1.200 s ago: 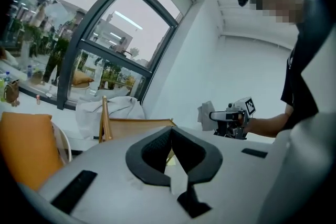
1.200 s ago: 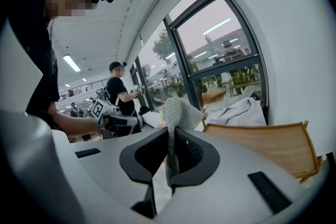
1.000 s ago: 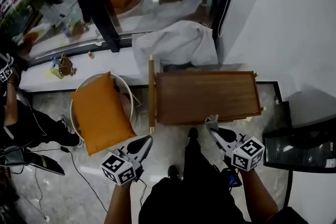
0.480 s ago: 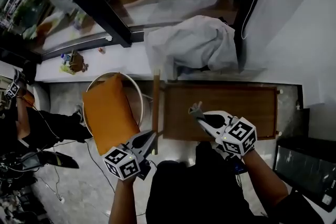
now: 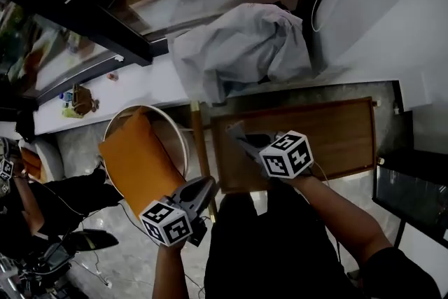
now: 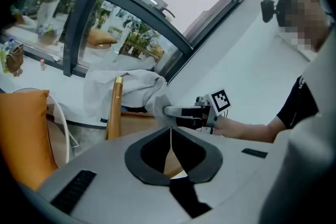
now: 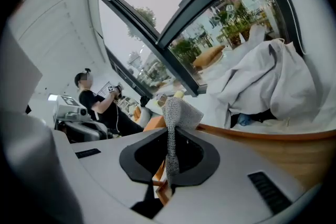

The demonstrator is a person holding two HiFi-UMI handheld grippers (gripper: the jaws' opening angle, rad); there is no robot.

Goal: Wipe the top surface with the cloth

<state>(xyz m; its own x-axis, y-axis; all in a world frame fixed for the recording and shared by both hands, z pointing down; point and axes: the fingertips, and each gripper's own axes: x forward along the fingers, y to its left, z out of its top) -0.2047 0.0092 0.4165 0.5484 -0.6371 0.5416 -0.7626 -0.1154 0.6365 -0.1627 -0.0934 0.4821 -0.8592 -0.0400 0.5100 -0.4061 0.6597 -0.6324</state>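
Right gripper (image 5: 241, 138) is pinching a grey cloth (image 7: 176, 113) between its fingers over the wooden surface (image 5: 336, 133). Left gripper (image 5: 207, 184) (fingers together, empty) is hanging near an orange cushion (image 5: 136, 164).

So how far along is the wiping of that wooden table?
Done: the cloth is clamped in the right gripper. In hand: it hangs over the table top; contact unclear. Left: the wiping strokes themselves. The left gripper is shut and empty.
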